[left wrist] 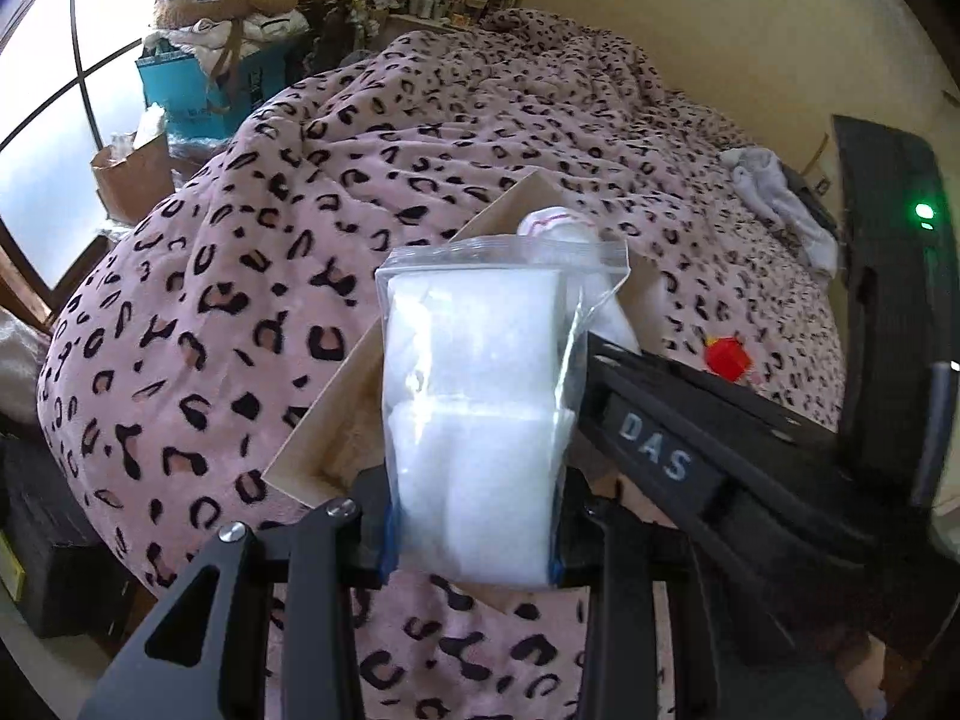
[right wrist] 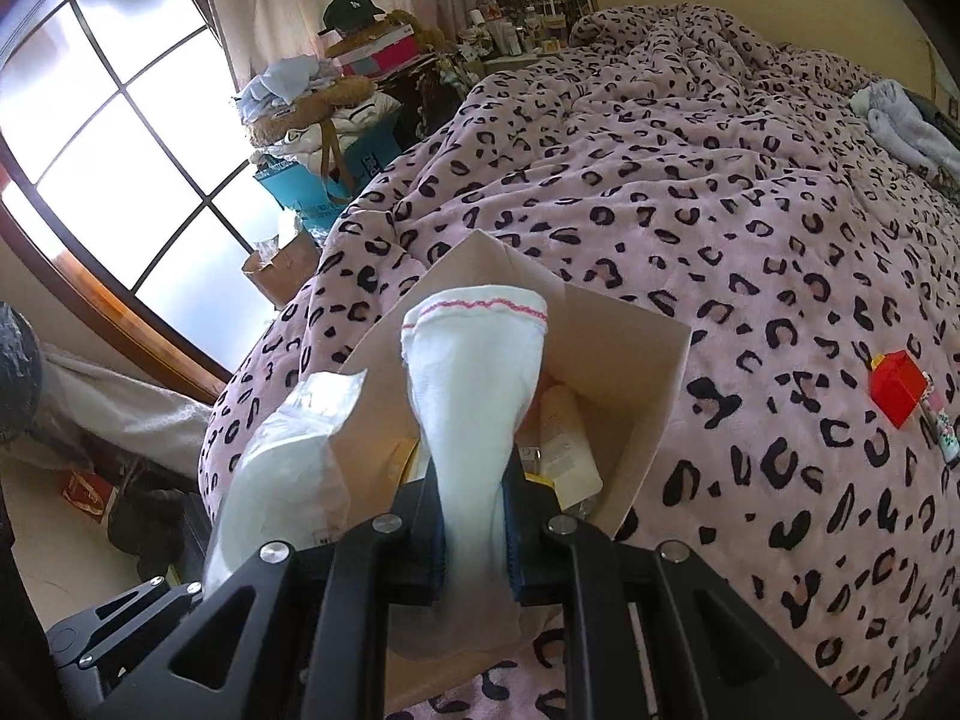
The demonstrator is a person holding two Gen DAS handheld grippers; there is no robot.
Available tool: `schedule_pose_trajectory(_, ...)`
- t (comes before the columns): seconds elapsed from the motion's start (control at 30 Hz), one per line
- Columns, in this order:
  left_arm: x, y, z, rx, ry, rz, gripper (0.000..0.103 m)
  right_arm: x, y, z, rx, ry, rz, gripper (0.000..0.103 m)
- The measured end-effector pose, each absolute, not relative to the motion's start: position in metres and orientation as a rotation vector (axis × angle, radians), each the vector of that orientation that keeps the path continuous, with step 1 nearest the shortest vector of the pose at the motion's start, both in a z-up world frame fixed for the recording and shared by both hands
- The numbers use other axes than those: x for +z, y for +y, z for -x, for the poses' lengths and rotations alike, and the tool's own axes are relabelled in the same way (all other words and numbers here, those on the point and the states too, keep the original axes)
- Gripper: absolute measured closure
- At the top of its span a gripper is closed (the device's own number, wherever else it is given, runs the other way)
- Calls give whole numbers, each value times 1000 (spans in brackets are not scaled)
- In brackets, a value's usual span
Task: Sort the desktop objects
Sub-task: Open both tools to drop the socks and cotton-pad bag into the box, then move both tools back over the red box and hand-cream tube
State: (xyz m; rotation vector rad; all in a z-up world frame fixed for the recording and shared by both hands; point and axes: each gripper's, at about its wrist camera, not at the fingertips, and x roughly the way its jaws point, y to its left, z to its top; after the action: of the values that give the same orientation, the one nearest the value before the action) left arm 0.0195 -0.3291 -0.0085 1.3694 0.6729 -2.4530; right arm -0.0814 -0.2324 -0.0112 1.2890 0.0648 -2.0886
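The left hand-held gripper [left wrist: 471,540] is closed on a clear zip bag [left wrist: 480,384] stuffed with white padding; the bag stands upright between the blue-padded fingers [left wrist: 387,546], its sealed top edge rising well above them. It hangs over the near corner of an open cardboard box [left wrist: 336,414] that sits on a bed covered with a pink leopard-print blanket [left wrist: 300,192].

The right hand-held gripper [right wrist: 474,546] is pinched tight on a white sock [right wrist: 474,396] with a pink stitched line around its cuff. The sock stands up from between the fingers, cuff uppermost, directly over the open mouth of the same cardboard box [right wrist: 630,372]. Inside the box, just right of the sock, lie a pale tube-like container [right wrist: 564,438] and some yellow items that are too hidden to name.

In the right wrist view the zip bag [right wrist: 282,468] shows just left of the box's near wall, beside the sock. In the left wrist view the sock's cuff [left wrist: 558,222] peeks out behind the bag's top, and the right tool's black body, marked "DAS" [left wrist: 654,444], crosses the frame close to the bag.

A small red box [right wrist: 897,390] lies on the blanket well to the right of the cardboard box, with a small patterned trinket [right wrist: 942,420] just beside it. A pale crumpled cloth [right wrist: 906,120] rests near the far right edge of the bed.
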Motion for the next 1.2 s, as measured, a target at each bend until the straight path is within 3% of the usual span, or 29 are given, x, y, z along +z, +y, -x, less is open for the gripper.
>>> schedule_pose_trajectory(0.47, -38, -337, -3, -2420, 765, -1482, 67, -27, -239, 90, -2042, 123, -1346, 84)
schedule_pose_trajectory(0.67, -37, -337, -3, -2405, 663, -1463, 61, -23, -241, 87, -2057, 145, -1330, 80)
schedule_pose_trajectory(0.9, -14, -334, -13, -2411, 550, -1371, 41, 0, -228, 87, -2090, 121, -1316, 74)
schedule_pose_trajectory(1.2, 26, -325, -25, -2451, 497, -1288, 40, 42, -200, 79, -2127, 57, -1237, 74)
